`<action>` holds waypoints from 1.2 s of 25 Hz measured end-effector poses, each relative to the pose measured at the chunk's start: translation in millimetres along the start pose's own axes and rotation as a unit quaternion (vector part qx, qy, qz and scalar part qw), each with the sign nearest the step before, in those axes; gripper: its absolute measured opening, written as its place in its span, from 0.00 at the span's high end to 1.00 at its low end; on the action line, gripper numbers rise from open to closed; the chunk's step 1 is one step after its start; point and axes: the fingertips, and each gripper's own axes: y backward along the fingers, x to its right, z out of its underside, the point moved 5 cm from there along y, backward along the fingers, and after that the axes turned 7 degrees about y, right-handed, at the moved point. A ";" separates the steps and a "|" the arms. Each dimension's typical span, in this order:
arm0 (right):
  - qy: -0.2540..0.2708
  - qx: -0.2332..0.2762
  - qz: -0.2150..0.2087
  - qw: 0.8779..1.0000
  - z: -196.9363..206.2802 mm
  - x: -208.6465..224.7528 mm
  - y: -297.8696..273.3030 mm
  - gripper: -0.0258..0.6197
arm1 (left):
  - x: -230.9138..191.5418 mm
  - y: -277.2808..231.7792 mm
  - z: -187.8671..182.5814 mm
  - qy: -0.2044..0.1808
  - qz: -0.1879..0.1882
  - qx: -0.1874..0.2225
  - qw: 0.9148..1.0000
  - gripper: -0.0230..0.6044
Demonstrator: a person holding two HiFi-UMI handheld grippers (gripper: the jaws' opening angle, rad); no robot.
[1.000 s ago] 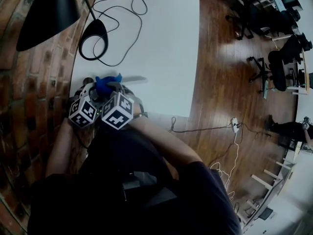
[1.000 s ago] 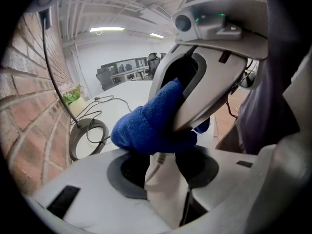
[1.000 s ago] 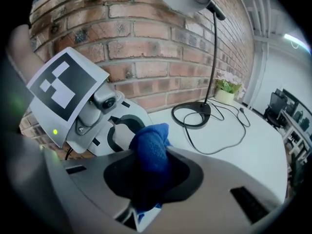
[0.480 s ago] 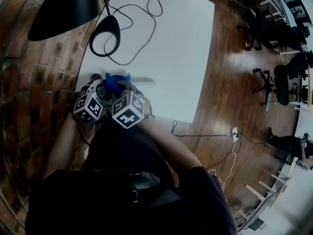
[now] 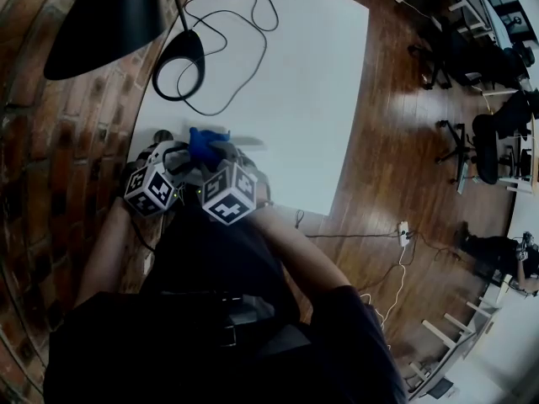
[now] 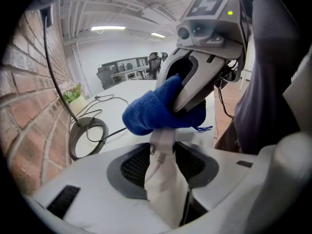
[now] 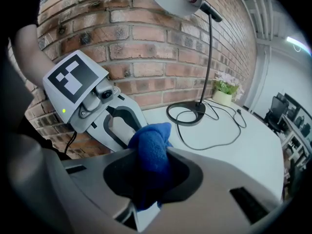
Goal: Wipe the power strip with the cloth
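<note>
The left tool (image 6: 163, 156) grips the power strip (image 6: 164, 191) by one end (stiff, light plastic, probably slippery); the right tool (image 7: 148, 173) pinches the soft, bunched cloth (image 7: 152, 143).

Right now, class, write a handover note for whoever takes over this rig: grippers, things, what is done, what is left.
Left gripper: jaws shut on the strip, held by the table's near left corner.
Right gripper: jaws shut on the cloth.
Things: the cloth is bunched against the strip just beyond the left jaws, touching it.
Done: both things are in hand and the cloth is on the strip. How much has been wiped cannot be told.
Left: probably run the cloth along the rest of the strip, then set both down.
</note>
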 end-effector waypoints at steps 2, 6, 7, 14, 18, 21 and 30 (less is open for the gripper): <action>0.006 0.000 0.002 1.000 4.4 2.8 3.2 0.85 | 0.0 -0.7 0.0 0.008 0.002 0.000 1.000 0.69; 0.004 -0.004 0.004 1.000 13.4 10.7 9.9 0.85 | 1.8 -5.7 4.0 0.010 0.009 -0.007 1.000 0.69; 0.003 -0.004 0.007 1.000 16.1 12.9 12.1 0.85 | 2.2 -6.8 5.5 0.010 0.011 -0.008 1.000 0.68; -0.008 -0.004 0.028 1.000 40.9 30.1 28.9 0.85 | 2.3 -6.9 6.3 0.019 0.005 -0.012 1.000 0.68; -0.013 0.000 0.040 0.999 52.5 39.0 39.3 0.85 | 2.2 -6.6 5.6 0.022 0.001 -0.015 1.000 0.68; -0.017 -0.001 0.051 0.999 60.9 44.5 45.2 0.85 | 2.2 -6.5 5.6 0.026 0.000 -0.018 1.000 0.68; -0.015 0.003 0.076 0.997 80.6 53.0 58.8 0.85 | 2.3 -7.2 7.3 0.028 -0.006 -0.023 0.999 0.68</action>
